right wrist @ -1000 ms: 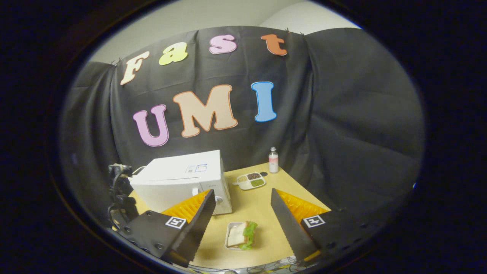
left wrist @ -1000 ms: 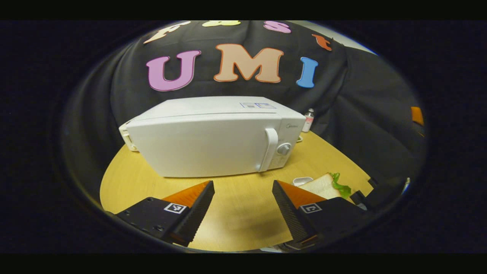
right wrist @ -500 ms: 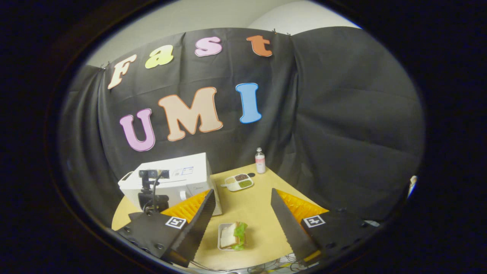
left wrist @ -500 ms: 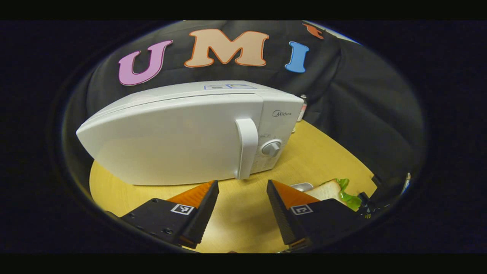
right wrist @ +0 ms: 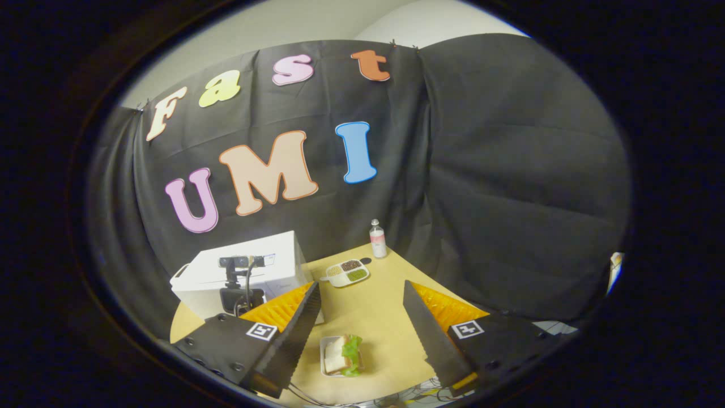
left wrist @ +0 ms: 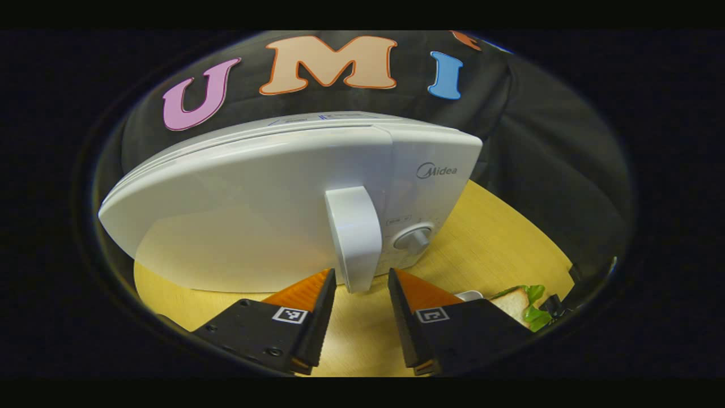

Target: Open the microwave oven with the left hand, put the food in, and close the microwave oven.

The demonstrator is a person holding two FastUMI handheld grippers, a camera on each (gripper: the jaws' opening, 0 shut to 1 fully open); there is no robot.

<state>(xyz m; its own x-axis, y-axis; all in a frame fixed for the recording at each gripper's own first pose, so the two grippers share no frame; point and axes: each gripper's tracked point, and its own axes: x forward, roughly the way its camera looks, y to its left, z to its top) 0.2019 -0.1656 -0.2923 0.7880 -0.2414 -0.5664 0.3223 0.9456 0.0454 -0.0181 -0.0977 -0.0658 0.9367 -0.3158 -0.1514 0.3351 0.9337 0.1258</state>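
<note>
Left gripper view, left tongs [left wrist: 359, 279] open around microwave handle [left wrist: 354, 238], right tongs [right wrist: 361, 292] open.

"Midea" on the microwave oven [left wrist: 294, 198] control panel

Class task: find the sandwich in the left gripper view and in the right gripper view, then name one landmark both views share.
Left gripper view: the sandwich lies at the lower right edge, right of the left gripper.
Right gripper view: the sandwich lies bottom centre, between the right gripper's open jaws.
Shared landmark: the white microwave on the table.
</note>
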